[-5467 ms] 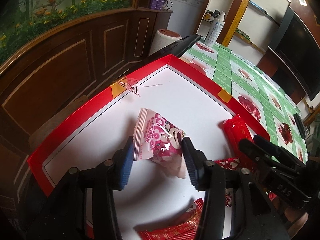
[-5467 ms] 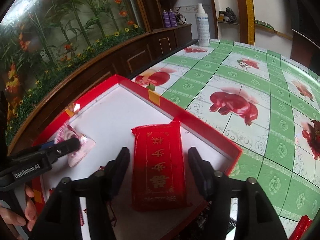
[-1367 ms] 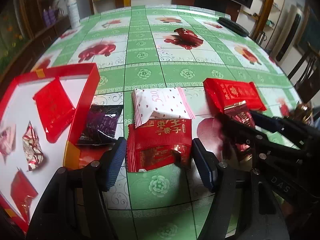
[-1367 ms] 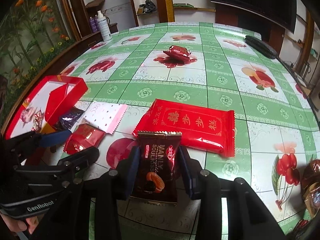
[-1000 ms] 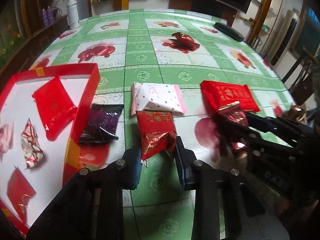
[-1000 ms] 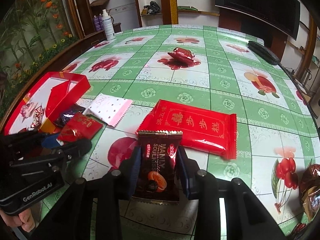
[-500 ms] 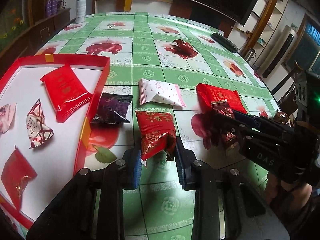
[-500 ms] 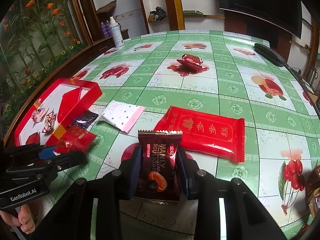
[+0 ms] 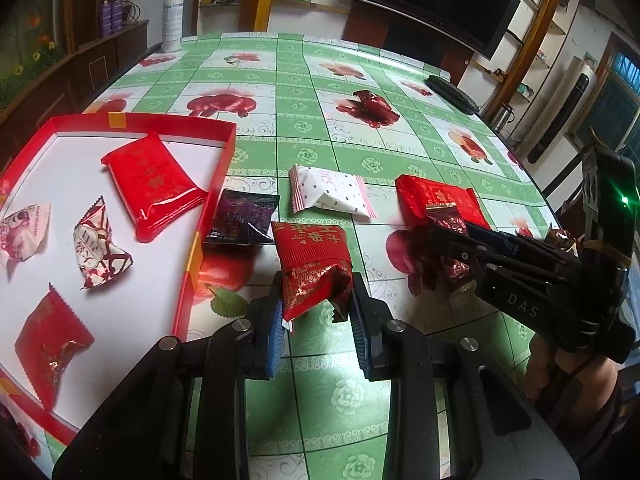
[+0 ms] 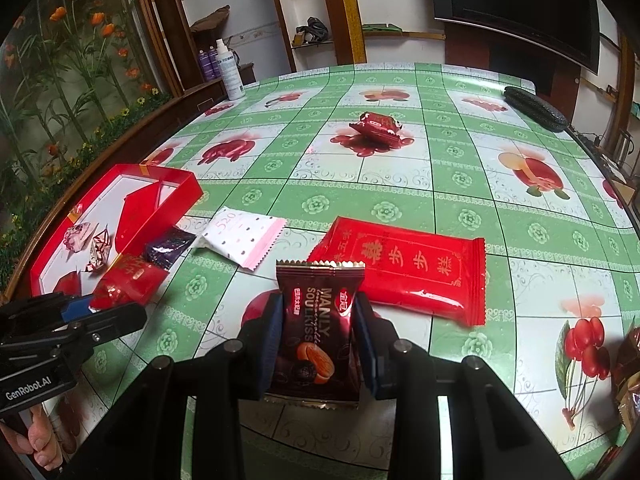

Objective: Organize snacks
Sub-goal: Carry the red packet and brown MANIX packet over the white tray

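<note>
The big worktop (image 10: 460, 208) has a shiny green cloth with red fruit pictures, and it stands in a room with a dark TV (image 10: 520, 4), wooden shelves and a flower picture on the wall.

The red box (image 9: 208, 196) sits at the left edge. It already holds four snacks, so it looks like the place where snacks go. Just beside its wall lie a purple packet (image 9: 242, 218) and a white dotted packet (image 9: 328, 194). A long red packet (image 10: 408, 268) lies near them, not picked up yet.

The left gripper (image 9: 316, 316) squeezes a red snack packet (image 9: 314, 268), crumpled and held above the cloth, likely going to the box. The right gripper (image 10: 318, 344) pinches a brown Manly Soulkiss packet (image 10: 316, 328) by its sides, upright.
</note>
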